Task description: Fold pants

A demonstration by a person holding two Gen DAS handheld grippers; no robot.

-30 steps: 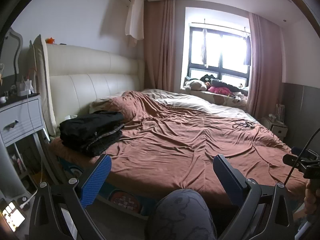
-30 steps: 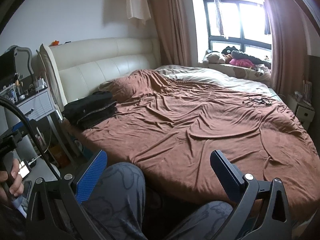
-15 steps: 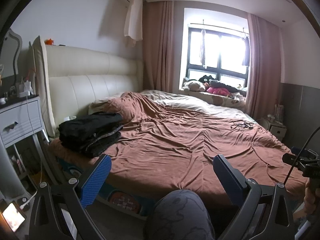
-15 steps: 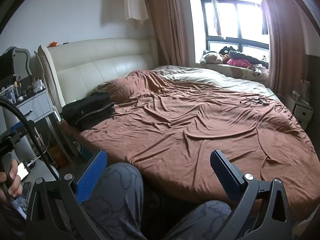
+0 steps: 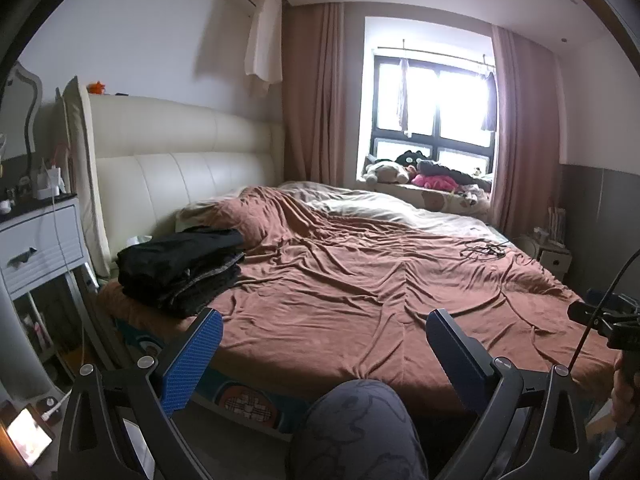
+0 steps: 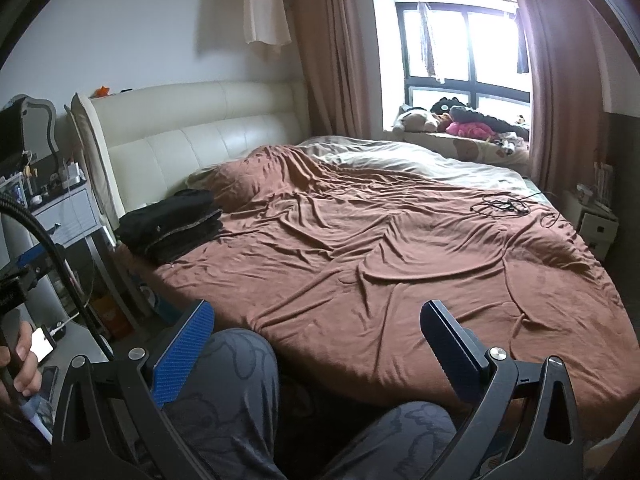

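Black pants (image 5: 180, 268): folded stack at the bed's left edge, near the headboard (image 5: 176, 168), on the brown bedspread (image 5: 360, 280).
Left gripper (image 5: 322, 354): jaws spread wide, empty, above a knee (image 5: 356, 428).
Right gripper (image 6: 316, 344): jaws spread wide, empty, well apart from the stack.
Cable (image 6: 502, 206): lies far right on the bedspread.

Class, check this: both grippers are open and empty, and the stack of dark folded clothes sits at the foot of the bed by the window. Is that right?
Not quite. The stack of dark folded clothes sits at the head of the bed, beside the cream headboard, as the left wrist view shows. The left gripper and right gripper are indeed open and empty.
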